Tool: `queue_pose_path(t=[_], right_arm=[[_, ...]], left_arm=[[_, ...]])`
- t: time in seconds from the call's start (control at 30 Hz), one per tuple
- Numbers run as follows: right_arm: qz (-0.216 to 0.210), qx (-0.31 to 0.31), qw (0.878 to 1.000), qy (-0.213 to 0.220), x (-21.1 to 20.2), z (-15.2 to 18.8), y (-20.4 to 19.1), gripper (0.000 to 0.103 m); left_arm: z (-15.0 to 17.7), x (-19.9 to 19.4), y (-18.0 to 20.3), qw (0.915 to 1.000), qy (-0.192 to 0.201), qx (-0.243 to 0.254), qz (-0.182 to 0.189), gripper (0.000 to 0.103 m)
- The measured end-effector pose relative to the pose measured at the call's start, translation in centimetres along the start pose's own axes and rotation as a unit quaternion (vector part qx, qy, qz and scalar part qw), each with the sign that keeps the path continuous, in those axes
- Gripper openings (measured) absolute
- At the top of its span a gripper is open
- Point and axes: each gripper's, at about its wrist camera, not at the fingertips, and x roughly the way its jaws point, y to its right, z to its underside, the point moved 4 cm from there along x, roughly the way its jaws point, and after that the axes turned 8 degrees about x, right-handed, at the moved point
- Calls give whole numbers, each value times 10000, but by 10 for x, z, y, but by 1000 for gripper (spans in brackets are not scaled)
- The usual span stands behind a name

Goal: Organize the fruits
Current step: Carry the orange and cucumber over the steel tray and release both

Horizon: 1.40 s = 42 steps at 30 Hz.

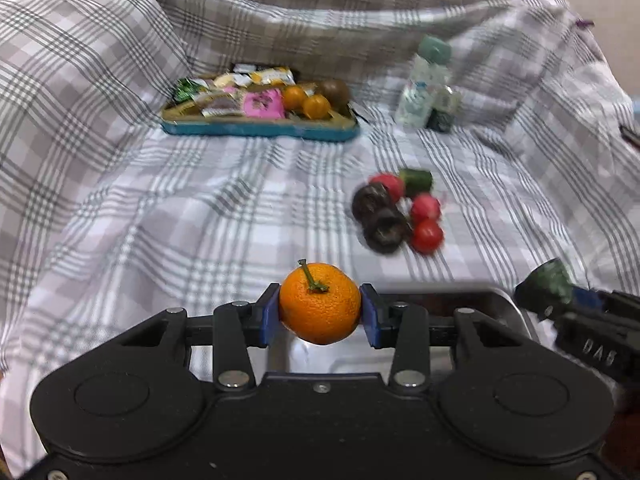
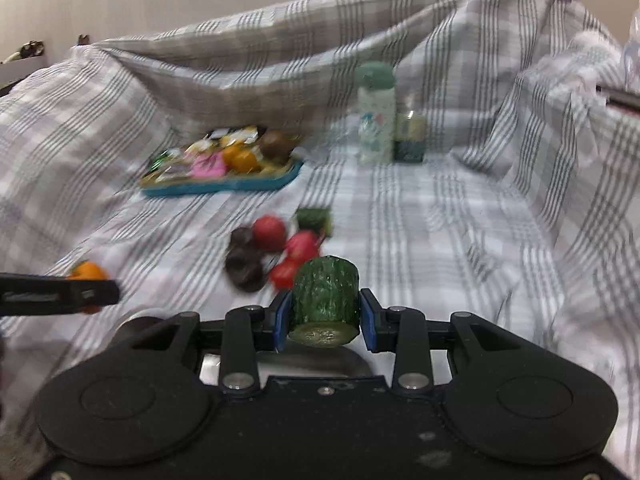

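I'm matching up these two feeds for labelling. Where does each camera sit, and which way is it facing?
Left wrist: rides on the left gripper, looking forward and down over its held mandarin to the blue tray; the right gripper shows at right.
Right wrist: rides on the right gripper, looking over its held cucumber piece; the left gripper shows at left.
Shared: checked cloth, tray, bottle, loose produce pile.

Matte black body on the left gripper [image 1: 320,312], broad and rounded, two shallow round discs moulded in. Silver screws dot the linkage arms, and blue pads line the fingers [image 1: 269,314]. Same build on the right gripper [image 2: 322,316]: black shell, silver screws, blue pads. Pale embossed lettering on its side, possibly "DAS", blurred.
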Motion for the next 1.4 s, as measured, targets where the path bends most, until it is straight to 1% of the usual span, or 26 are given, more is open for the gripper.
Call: queue_pose_path(t=[0.1,0.23,0.3,0.43,0.53,0.87,0.93,1.4], right_arm=[[-34,69,9995,-319,-9,21,-5,36],[46,-10,9985,-544,-15,43,-9,36],[13,39,9977,-684,-12,51,-9,36],[80,66,9964,-845,-4,60,-8,36],[89,85,9960,-883,2,58,-7,36],[-28,134,9967,-806,3,51,-8,39],[-26,117,9968,-793,3,51,-9,39],[47,222,9988,-433,-6,38,-1,38]], left_arm=[[11,0,13,9998,-125,153,-14,49],[21,4,22,9993,-296,238,31,49],[24,10,24,9989,-390,258,21,49],[26,17,22,9987,-463,228,0,49],[24,19,20,9987,-456,203,28,50],[21,15,21,9991,-330,250,53,49],[20,14,21,9991,-315,277,8,49],[15,8,17,9996,-173,213,-69,49]])
